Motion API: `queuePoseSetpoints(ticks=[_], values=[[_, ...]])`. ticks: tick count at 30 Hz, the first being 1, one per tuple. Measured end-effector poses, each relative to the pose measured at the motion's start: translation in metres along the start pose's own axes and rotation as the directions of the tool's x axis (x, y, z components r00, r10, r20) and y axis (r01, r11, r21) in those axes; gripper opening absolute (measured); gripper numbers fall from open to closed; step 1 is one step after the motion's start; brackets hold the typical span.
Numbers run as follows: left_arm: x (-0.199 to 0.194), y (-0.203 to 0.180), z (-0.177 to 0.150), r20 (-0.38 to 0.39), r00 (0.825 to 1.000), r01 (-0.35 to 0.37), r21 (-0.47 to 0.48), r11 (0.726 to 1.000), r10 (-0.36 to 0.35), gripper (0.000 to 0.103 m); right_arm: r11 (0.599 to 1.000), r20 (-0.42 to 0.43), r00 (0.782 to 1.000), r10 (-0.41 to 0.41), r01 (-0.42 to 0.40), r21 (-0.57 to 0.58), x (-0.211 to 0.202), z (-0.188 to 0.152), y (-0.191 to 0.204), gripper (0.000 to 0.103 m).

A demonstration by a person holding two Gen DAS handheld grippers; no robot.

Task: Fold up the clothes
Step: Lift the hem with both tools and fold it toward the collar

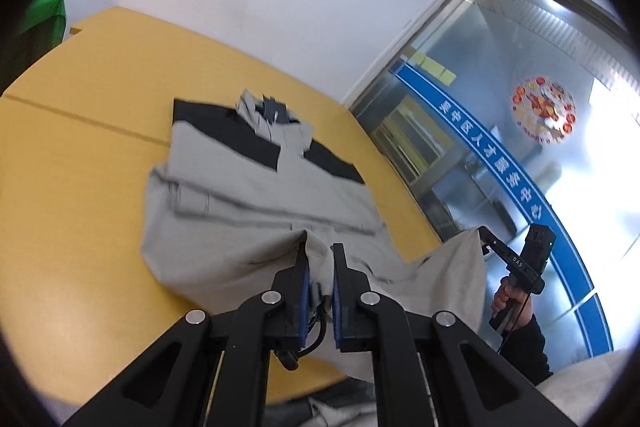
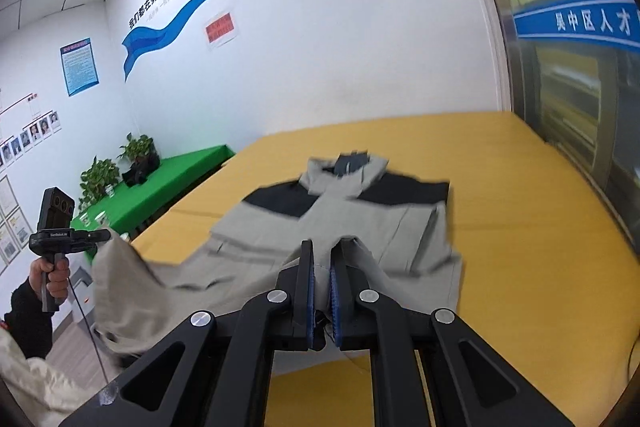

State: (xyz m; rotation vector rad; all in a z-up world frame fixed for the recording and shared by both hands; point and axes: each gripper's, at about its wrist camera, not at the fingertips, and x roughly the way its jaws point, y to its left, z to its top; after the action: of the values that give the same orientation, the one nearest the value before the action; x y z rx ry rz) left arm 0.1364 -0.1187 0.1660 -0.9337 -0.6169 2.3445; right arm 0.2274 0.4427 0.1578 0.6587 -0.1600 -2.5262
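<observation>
Two claws, left claw (image 1: 320, 247) & right claw (image 2: 322, 247), clamped on hem of soft, limp grey jacket (image 2: 340, 223); collar at 12 o'clock on yellow bench (image 2: 520, 227). Grip corners.

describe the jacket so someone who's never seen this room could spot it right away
Find the big yellow table by the white wall with blue lettering. On it lies the jacket, grey with a black band across the shoulders, collar toward the wall. Nothing else is on that table, and its near hem is lifted, pinched by the left gripper and right gripper.
</observation>
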Motion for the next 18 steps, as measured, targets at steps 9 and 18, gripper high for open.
queuePoseSetpoints(ticks=[9, 18], values=[[0.09, 0.047, 0.143, 0.029, 0.996, -0.08, 0.037, 0.996, 0.079, 0.008, 0.996, -0.007, 0.996, -0.088, 0.088, 0.032, 0.136, 0.106, -0.083, 0.007], [0.223, 0.128, 0.205, -0.074, 0.981, -0.183, -0.012, 0.983, 0.181, 0.008, 0.983, -0.17, 0.973, -0.153, 0.168, 0.074, 0.309, 0.117, -0.167, 0.007]])
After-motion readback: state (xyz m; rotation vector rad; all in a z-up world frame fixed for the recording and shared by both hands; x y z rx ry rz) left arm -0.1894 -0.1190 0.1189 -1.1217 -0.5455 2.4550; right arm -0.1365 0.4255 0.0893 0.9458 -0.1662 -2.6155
